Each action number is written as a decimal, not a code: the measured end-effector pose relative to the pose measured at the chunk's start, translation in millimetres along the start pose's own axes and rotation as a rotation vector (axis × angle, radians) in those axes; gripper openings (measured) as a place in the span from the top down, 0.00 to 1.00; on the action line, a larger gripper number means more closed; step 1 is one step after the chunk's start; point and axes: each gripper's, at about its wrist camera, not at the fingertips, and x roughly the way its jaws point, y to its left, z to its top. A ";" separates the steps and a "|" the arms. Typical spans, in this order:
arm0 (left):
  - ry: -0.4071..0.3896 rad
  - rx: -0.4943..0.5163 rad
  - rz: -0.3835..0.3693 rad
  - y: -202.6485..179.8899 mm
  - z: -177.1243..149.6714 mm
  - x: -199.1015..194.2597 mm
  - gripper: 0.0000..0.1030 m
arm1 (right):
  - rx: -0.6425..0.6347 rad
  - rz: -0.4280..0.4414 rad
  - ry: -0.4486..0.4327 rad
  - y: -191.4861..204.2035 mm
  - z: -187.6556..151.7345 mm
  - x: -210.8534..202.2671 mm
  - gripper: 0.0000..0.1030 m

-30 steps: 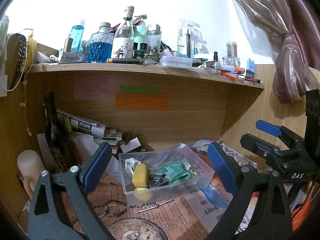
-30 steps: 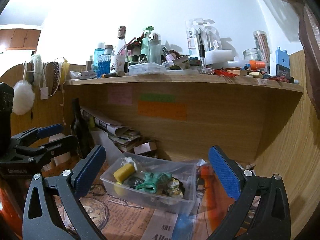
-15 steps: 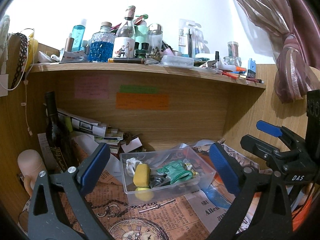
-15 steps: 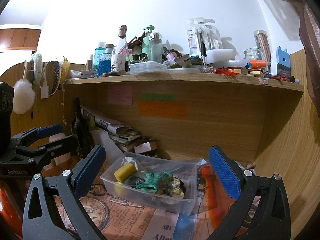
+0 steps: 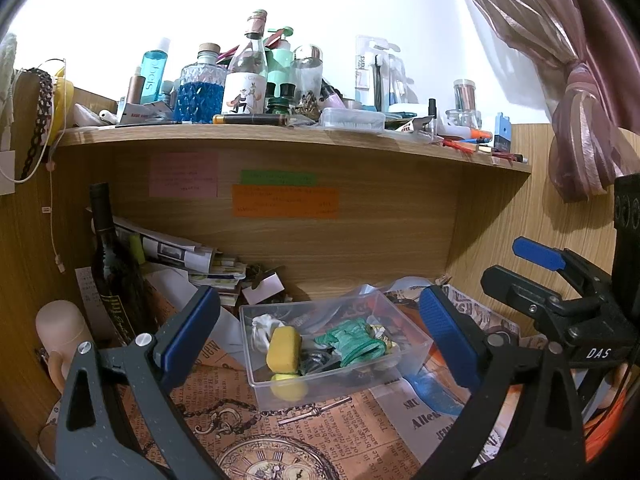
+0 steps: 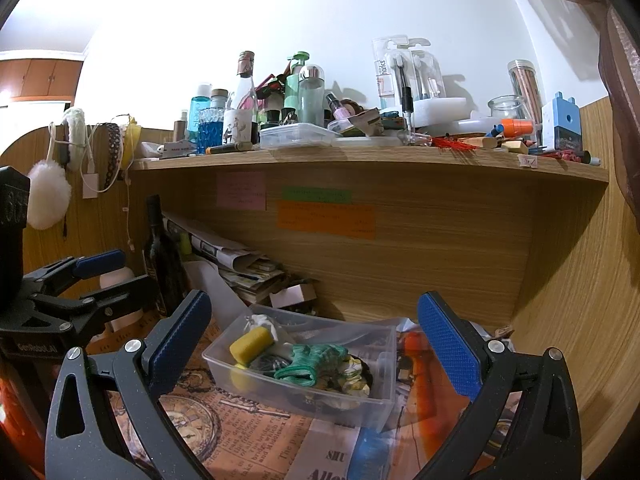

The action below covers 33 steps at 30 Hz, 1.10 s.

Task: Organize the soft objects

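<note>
A clear plastic bin [image 5: 416, 354] [image 6: 378, 402] stands on newspaper sheets under a wooden shelf. Inside lie a yellow sponge [image 5: 283, 349] [image 6: 250, 345], a green knitted piece [image 5: 352, 343] [image 6: 310, 362], a white crumpled piece [image 5: 262, 328] and some dark items. My left gripper [image 5: 320, 336] is open and empty, in front of the bin and above the paper. My right gripper [image 6: 314, 340] is open and empty, also short of the bin. Each gripper shows at the edge of the other's view.
A dark wine bottle [image 5: 110, 268] and a stack of papers [image 5: 192, 258] stand at the back left. The shelf [image 5: 280, 134] above holds many bottles and jars. A curtain [image 5: 576, 92] hangs at the right. A white pompom [image 6: 48, 196] hangs at the left.
Both grippers have drifted very slightly; the left view has shifted a little so the wine bottle shows fully. Nothing was taken hold of or let go.
</note>
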 end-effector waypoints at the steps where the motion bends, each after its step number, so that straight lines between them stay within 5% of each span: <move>1: 0.000 0.000 0.001 -0.1 0.0 0.0 0.02 | 0.000 -0.001 0.000 0.2 -0.1 -0.1 0.00; 33: 0.003 0.001 -0.011 3.2 -1.7 0.6 0.01 | 0.001 0.002 -0.001 0.6 -1.3 -0.7 0.00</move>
